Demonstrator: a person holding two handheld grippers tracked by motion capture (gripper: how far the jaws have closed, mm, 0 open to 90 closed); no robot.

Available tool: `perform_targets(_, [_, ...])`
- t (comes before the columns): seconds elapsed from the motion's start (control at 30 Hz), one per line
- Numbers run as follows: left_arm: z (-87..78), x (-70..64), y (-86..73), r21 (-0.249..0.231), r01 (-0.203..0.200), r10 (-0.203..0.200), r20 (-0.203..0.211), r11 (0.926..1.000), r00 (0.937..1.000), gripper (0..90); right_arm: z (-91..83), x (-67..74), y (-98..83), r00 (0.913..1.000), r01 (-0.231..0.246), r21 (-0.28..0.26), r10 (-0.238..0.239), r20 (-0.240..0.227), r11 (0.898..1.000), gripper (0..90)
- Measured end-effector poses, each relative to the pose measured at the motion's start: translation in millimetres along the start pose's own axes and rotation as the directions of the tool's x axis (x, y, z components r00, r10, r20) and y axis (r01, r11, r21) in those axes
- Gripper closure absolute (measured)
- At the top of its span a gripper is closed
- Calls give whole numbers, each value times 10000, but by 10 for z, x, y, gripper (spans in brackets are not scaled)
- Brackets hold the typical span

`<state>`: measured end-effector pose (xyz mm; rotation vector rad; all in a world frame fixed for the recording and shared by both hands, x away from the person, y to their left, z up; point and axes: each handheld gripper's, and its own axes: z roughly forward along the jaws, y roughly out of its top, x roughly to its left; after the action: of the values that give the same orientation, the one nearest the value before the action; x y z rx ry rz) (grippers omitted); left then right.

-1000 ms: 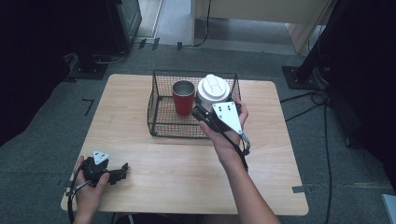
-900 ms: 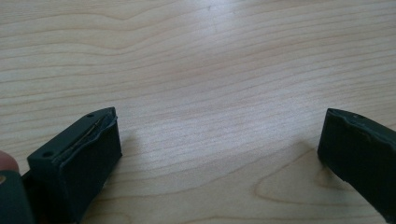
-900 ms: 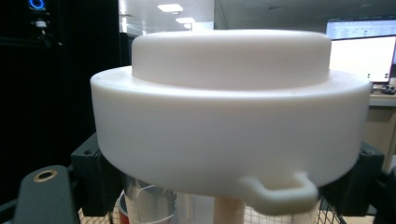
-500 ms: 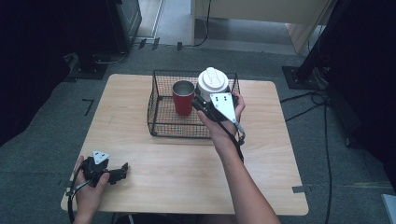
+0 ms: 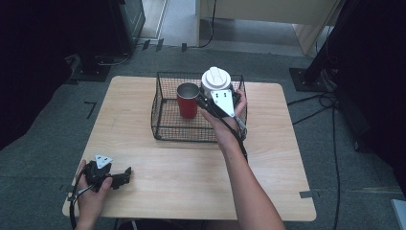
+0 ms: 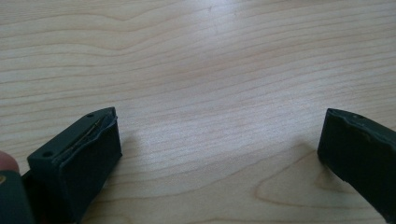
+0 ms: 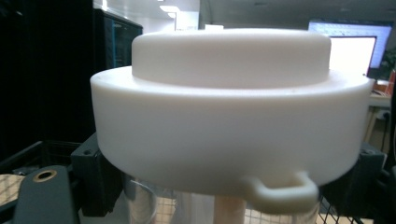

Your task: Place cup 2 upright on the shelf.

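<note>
My right gripper [image 5: 213,94] is shut on a clear cup with a white lid [image 5: 216,78], held over the right half of a black wire basket [image 5: 159,125]. In the right gripper view the lid [image 7: 229,107] looms close, with the clear cup body [image 7: 187,205] below it between the black pads [image 7: 93,179]. A red cup [image 5: 187,99] stands upright in the basket just left of the held cup. My left gripper [image 5: 125,173] rests open on the wooden table [image 5: 191,167] near its front left corner. Bare wood lies between its fingers [image 6: 79,158].
The basket sits at the middle back of the table. Grey carpet surrounds the table, with black stands and cables at the far left and right. A cable [image 5: 242,139] trails from the right gripper along the forearm.
The right hand has carried the lidded cup a little farther back over the basket, closer to the red cup. The left hand and its gripper have stayed still.
</note>
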<state>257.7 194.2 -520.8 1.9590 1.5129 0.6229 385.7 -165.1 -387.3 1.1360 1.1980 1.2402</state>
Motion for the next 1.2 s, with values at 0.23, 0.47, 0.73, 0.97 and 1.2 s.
perform_targets(0.23, [0, 1, 0, -3, -7, 7, -8, 10000, 10000, 0, 216, -32, -153, 9992, -231, 389, 218, 333, 9990, 156])
perform_targets(0.47, [0, 1, 0, -5, -5, 5, -9, 10000, 10000, 0, 296, -40, -223, 9981, -391, 518, 365, 496, 9979, 156])
perform_targets(0.73, [-1, 1, 0, 8, -17, 17, -8, 10000, 10000, 0, 430, -92, -356, 9968, -315, 943, 244, 758, 9950, 156])
perform_targets(0.97, [0, 0, -1, -4, 5, -5, -7, 10000, 10000, 0, 538, -101, -499, 9953, -397, 1507, 257, 937, 9878, 156])
perform_targets(1.2, [0, 0, 0, 4, -1, 1, -3, 10000, 10000, 0, 571, -84, -562, 9942, -521, 1853, 336, 1018, 9813, 155])
